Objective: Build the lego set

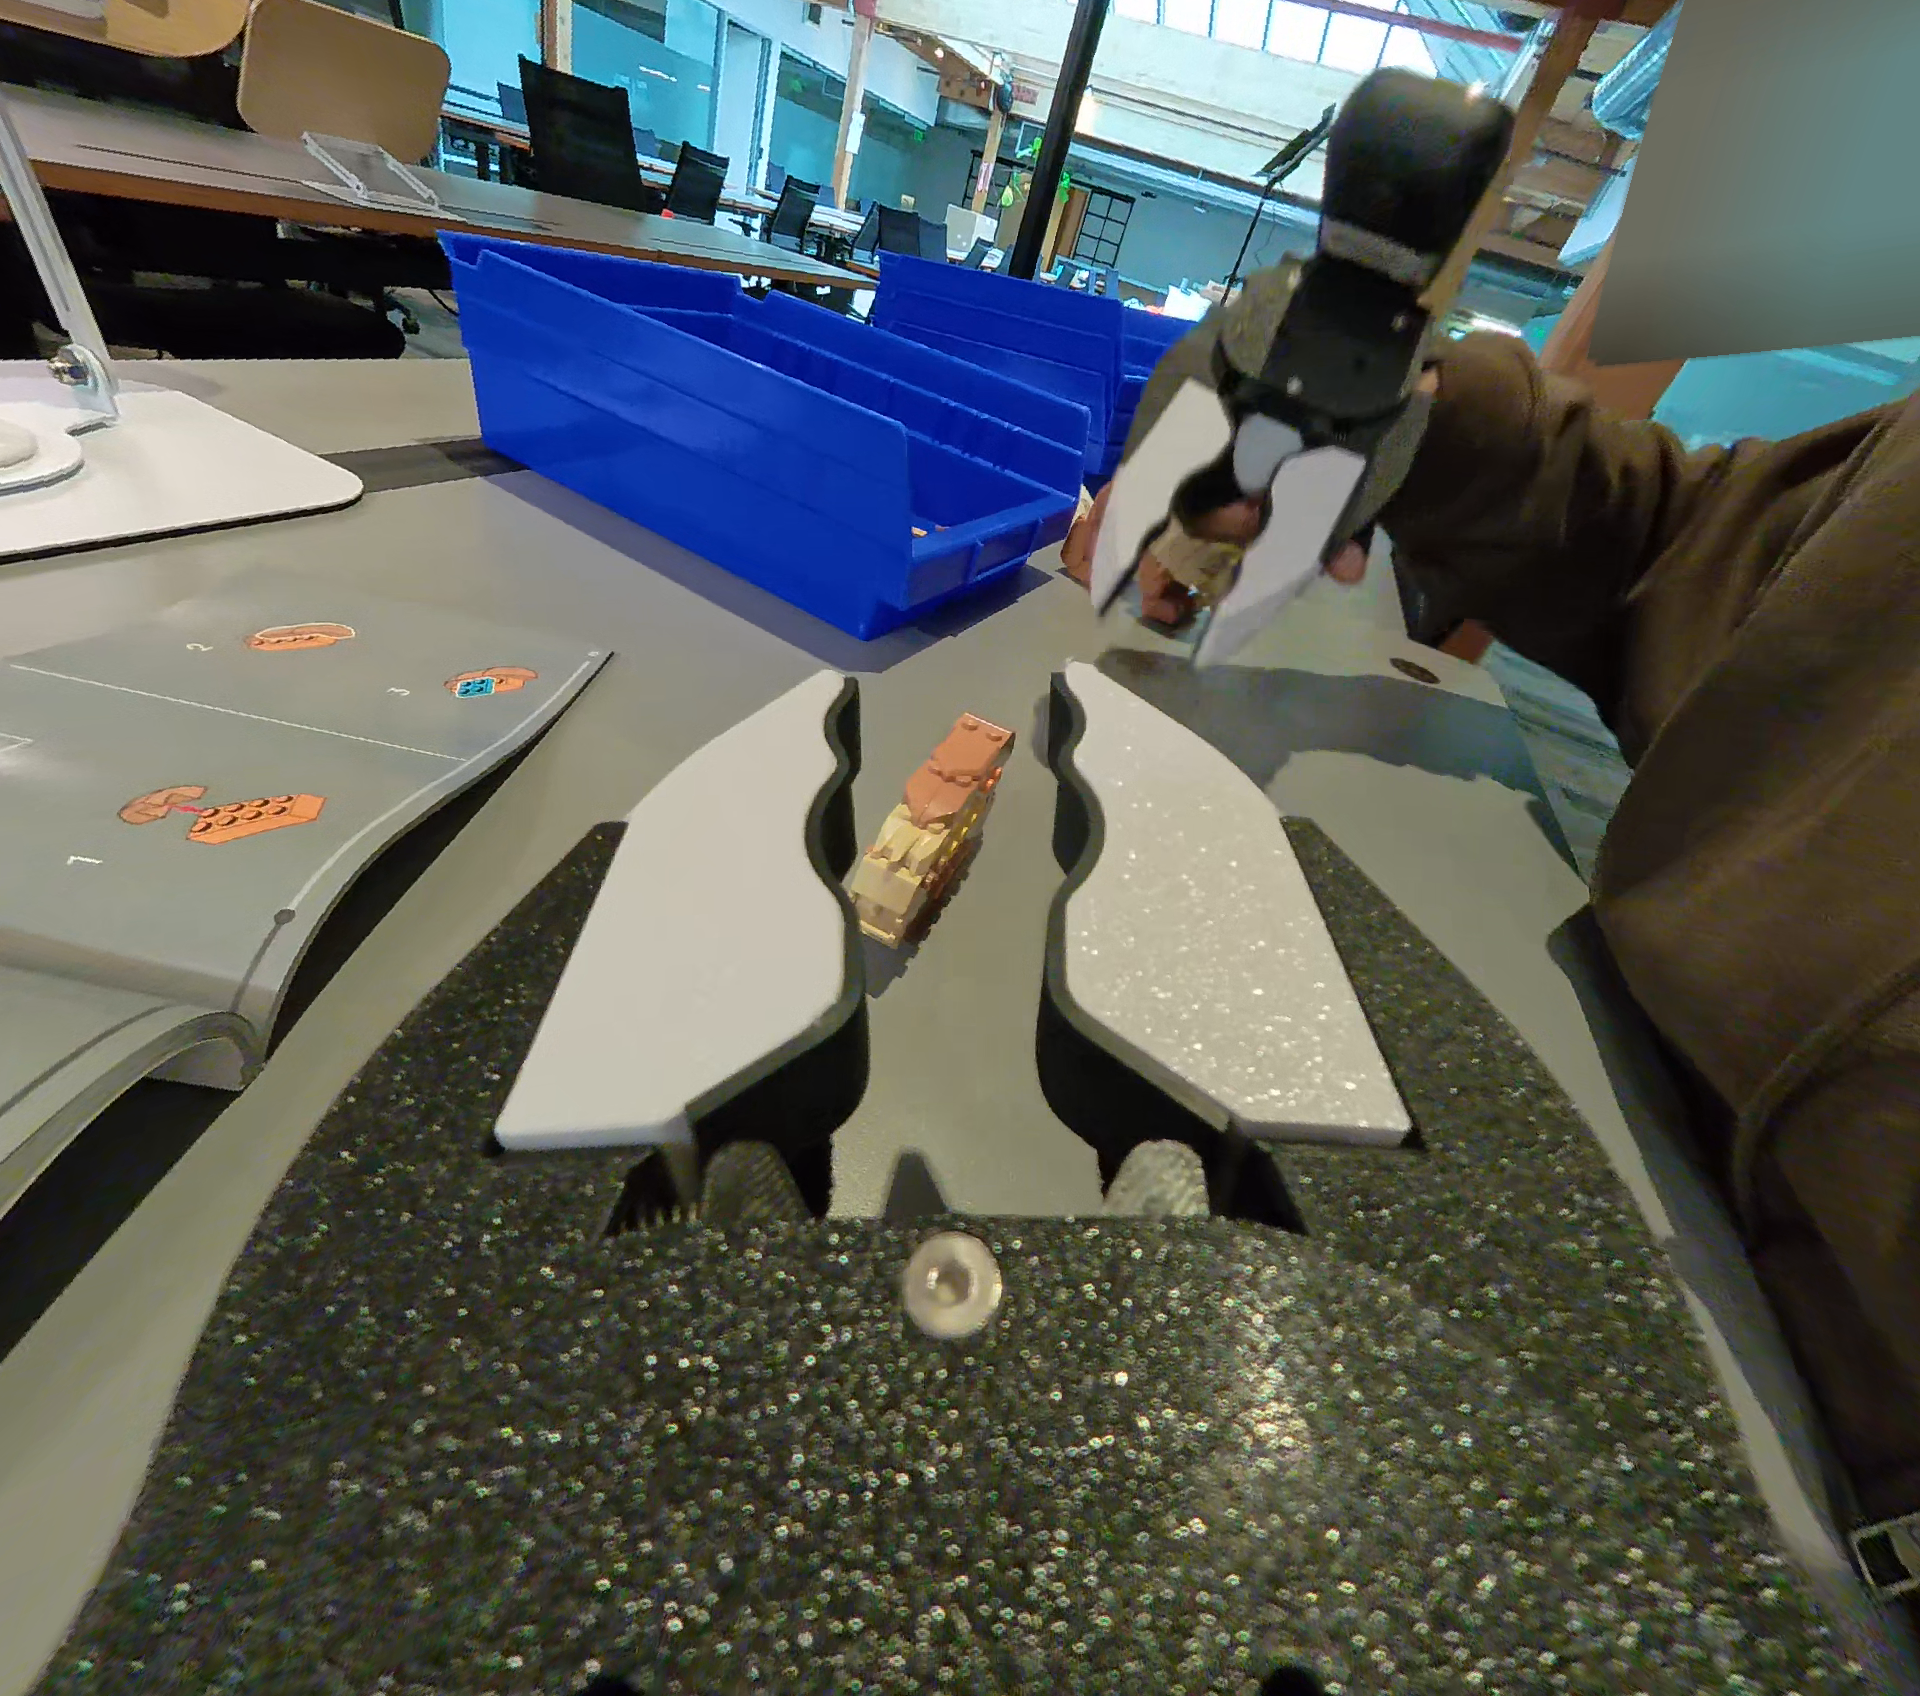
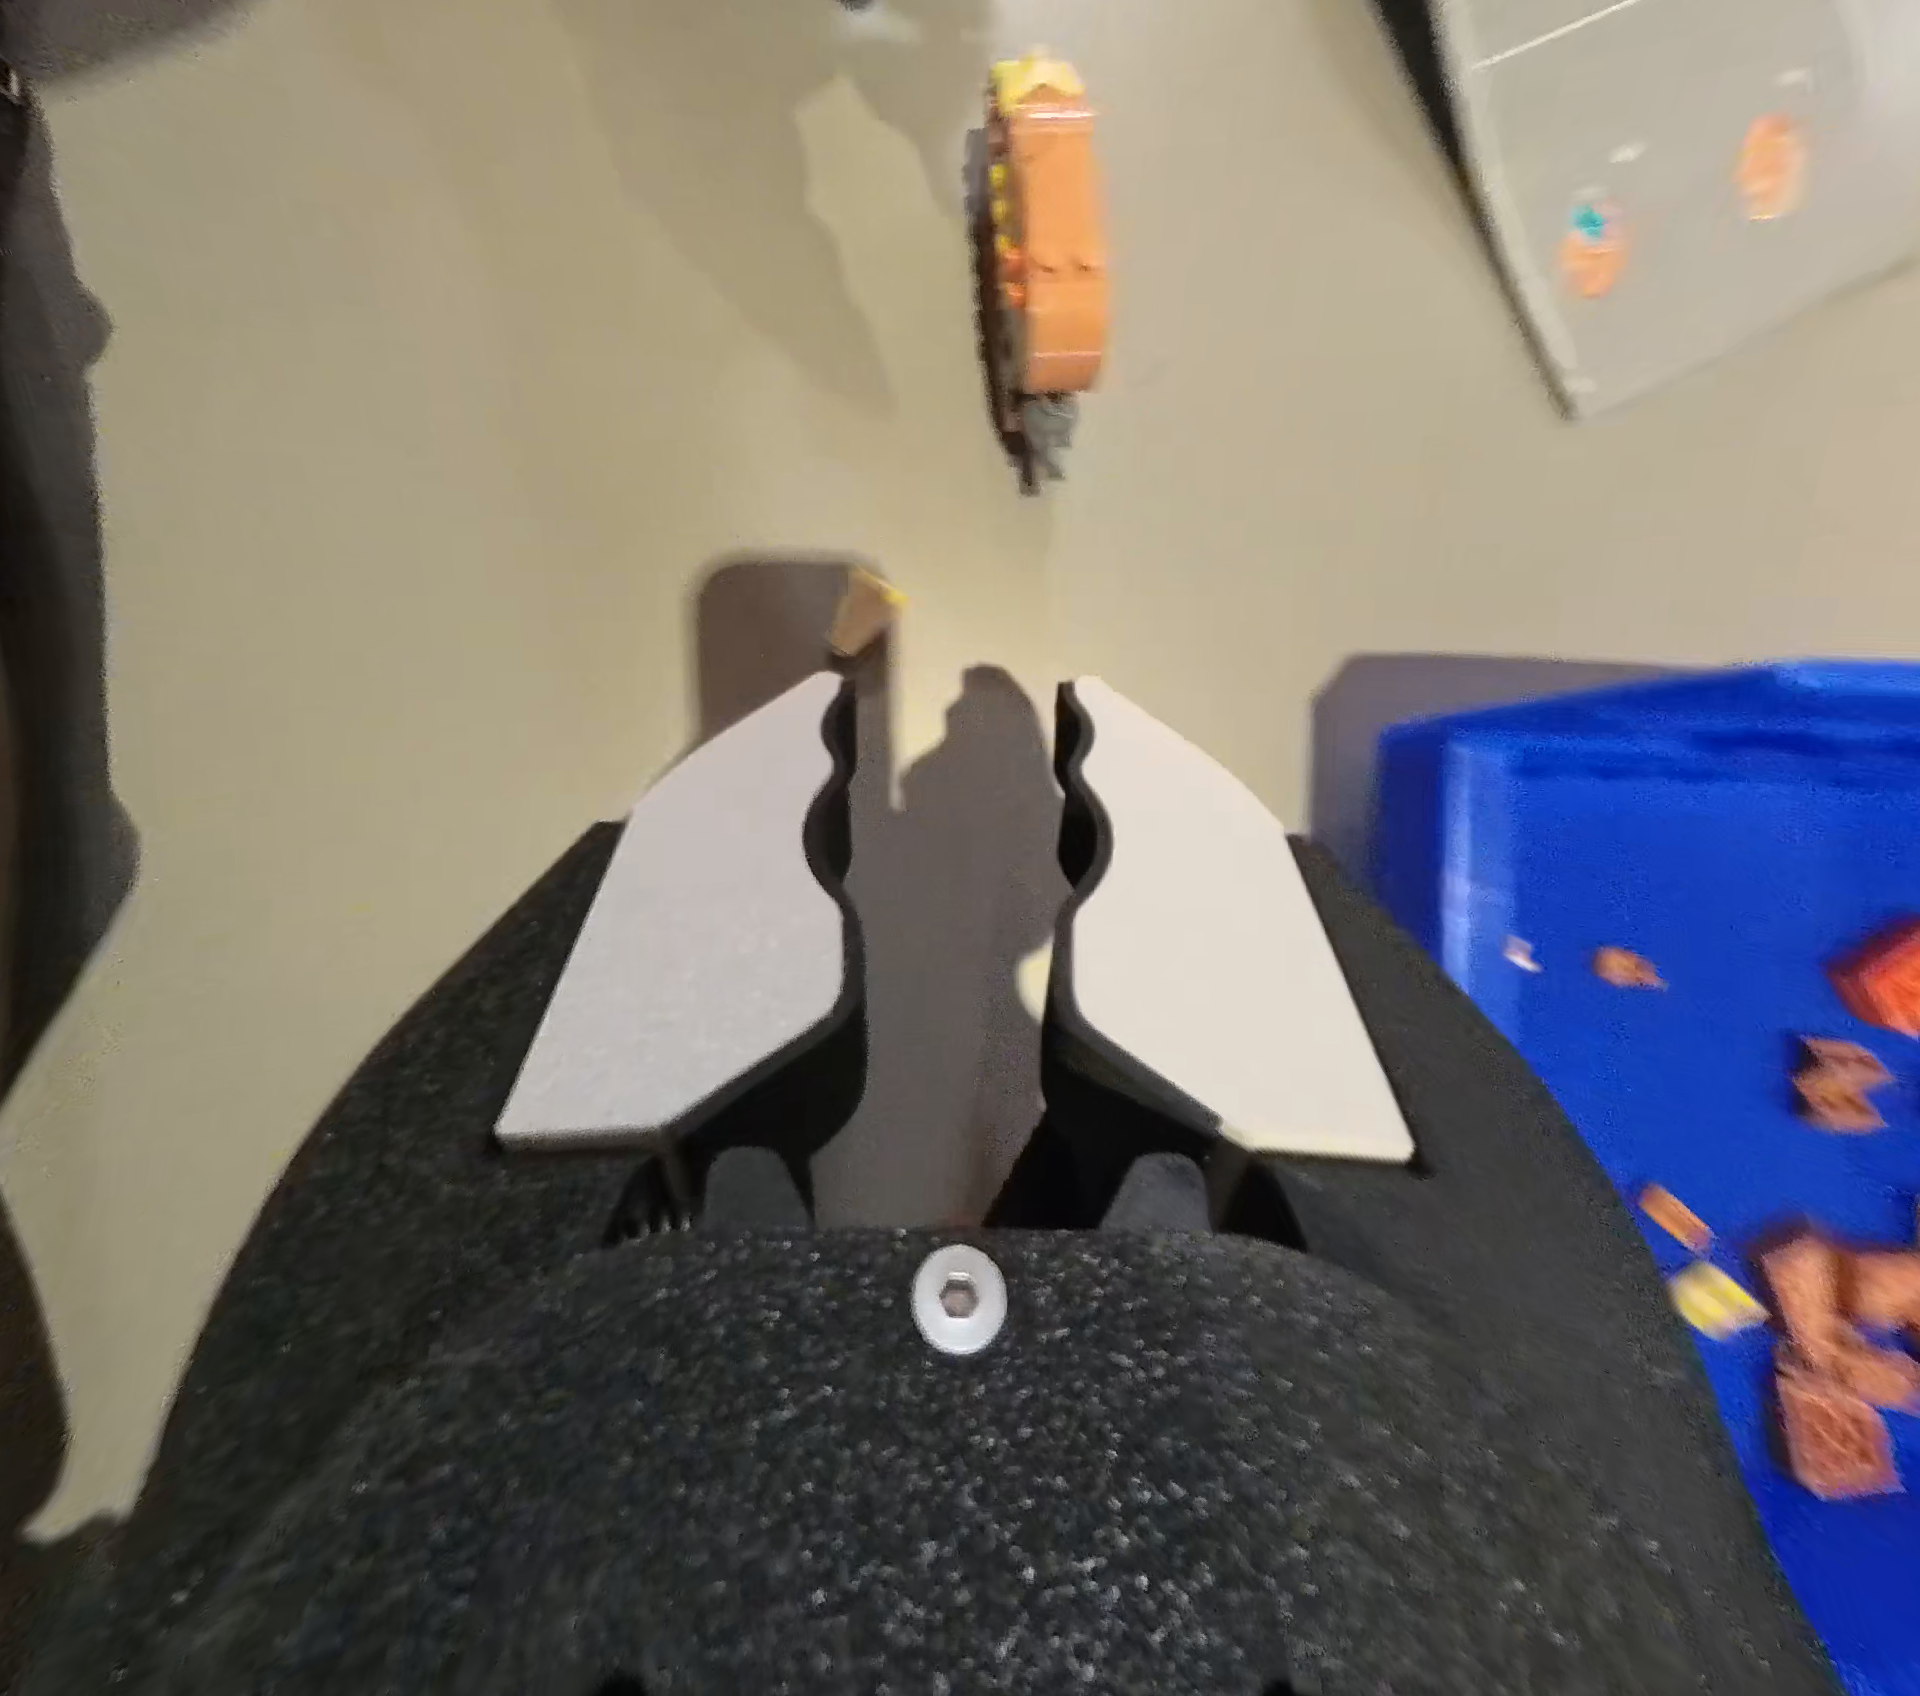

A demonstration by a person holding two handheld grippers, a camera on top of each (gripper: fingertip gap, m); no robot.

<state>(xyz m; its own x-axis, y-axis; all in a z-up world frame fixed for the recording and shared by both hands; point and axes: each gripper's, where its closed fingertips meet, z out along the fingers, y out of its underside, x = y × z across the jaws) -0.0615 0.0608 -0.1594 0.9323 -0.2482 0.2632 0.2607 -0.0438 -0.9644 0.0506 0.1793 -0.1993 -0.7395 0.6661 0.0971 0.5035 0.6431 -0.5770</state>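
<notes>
The lego assembly (image 1: 932,825) lies light and fragile on the counter (image 1: 727,628); grip its long sides. The left gripper (image 1: 954,690) and right gripper (image 2: 956,690) are both spread, empty.

Left two-finger gripper with grey wavy-edged fingers on a black speckled body (image 1: 954,690), held low and level, jaws parted. Right gripper of the same build (image 2: 956,690), raised and tipped downward, jaws parted; a brown-sleeved arm (image 1: 1621,524) carries it.
</notes>
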